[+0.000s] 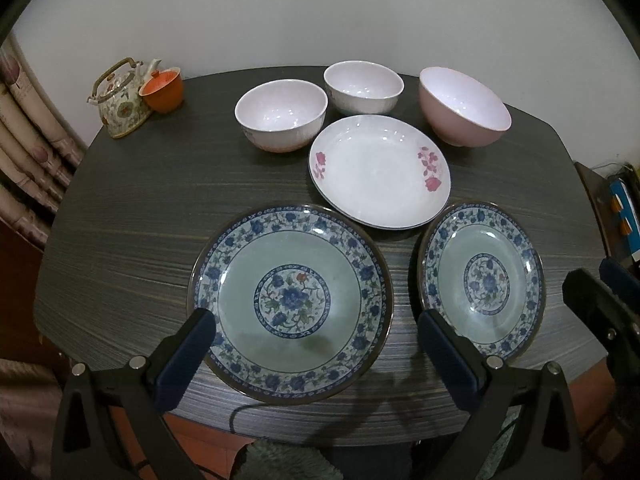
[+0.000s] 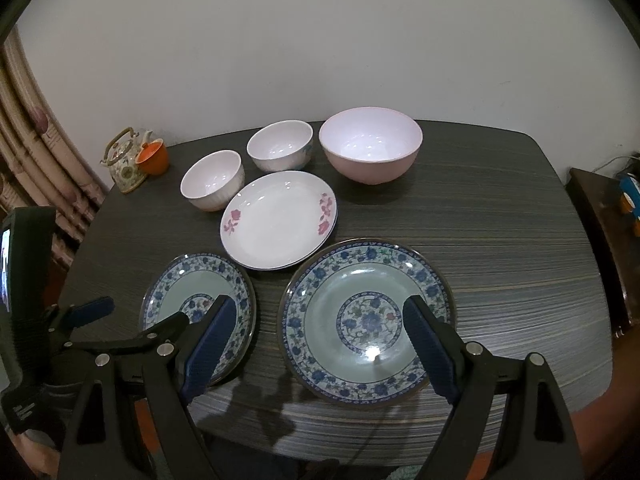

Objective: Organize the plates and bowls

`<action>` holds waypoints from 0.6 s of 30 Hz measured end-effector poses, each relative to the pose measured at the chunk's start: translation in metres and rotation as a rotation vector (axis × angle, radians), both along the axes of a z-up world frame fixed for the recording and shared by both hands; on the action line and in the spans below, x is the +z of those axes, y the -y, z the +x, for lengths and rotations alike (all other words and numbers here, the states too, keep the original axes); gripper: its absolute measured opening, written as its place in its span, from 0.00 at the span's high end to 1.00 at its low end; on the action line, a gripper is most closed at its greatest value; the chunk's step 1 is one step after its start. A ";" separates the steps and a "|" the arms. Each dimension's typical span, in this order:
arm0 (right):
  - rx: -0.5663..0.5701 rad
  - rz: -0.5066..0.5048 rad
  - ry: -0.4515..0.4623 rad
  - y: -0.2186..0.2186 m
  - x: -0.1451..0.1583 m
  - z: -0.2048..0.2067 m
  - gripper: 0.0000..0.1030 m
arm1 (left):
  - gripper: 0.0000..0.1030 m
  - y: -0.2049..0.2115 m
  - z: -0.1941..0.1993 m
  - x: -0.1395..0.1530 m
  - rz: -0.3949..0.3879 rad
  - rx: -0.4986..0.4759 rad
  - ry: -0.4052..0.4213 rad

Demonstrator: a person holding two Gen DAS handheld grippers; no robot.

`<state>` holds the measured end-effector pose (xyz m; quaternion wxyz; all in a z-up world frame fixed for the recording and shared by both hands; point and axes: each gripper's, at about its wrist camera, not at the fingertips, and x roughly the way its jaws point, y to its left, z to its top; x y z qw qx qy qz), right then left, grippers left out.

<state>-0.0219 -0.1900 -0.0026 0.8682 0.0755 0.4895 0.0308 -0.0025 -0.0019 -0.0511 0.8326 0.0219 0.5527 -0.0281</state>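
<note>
On the dark table, two blue-patterned plates lie at the front: the left plate [image 1: 291,304] [image 2: 199,306] and the right plate [image 1: 482,280] [image 2: 366,320]. A white plate with pink flowers [image 1: 380,170] [image 2: 279,219] lies behind them. Two white bowls [image 1: 281,115] [image 1: 363,87] and a pink bowl [image 1: 464,106] [image 2: 371,144] stand at the back. My left gripper [image 1: 316,328] is open, above the front edge over the left plate. My right gripper [image 2: 318,316] is open over the right plate. Both are empty.
A floral teapot [image 1: 118,98] [image 2: 124,160] and an orange lidded cup [image 1: 163,89] [image 2: 153,157] stand at the table's back left corner. A curtain hangs at the left. A wooden shelf [image 2: 600,216] with items stands right of the table.
</note>
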 end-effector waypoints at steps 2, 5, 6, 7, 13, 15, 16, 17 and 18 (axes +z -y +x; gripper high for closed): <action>0.015 0.004 -0.001 -0.003 -0.001 0.000 0.19 | 0.00 -0.003 0.000 -0.002 0.005 0.000 0.000; 0.043 0.019 -0.006 -0.009 -0.003 -0.001 0.19 | 0.01 -0.006 0.001 -0.005 0.007 -0.004 -0.001; 0.054 0.023 -0.010 -0.011 -0.005 -0.001 0.19 | 0.04 -0.009 0.001 -0.006 0.002 -0.004 -0.003; 0.063 0.027 -0.011 -0.014 -0.005 0.000 0.19 | 0.05 -0.011 0.002 -0.007 0.000 -0.001 -0.006; 0.119 0.043 -0.042 -0.029 -0.015 0.003 0.29 | 0.12 -0.028 0.004 -0.016 -0.022 0.021 -0.029; 0.131 0.053 -0.056 -0.033 -0.020 0.006 0.34 | 0.18 -0.036 0.005 -0.019 -0.040 0.032 -0.040; 0.134 0.058 -0.062 -0.034 -0.022 0.007 0.35 | 0.20 -0.041 0.006 -0.021 -0.050 0.037 -0.044; 0.138 0.065 -0.073 -0.036 -0.024 0.009 0.37 | 0.23 -0.044 0.007 -0.022 -0.055 0.043 -0.047; 0.147 0.078 -0.081 -0.037 -0.027 0.011 0.38 | 0.26 -0.050 0.008 -0.024 -0.066 0.052 -0.055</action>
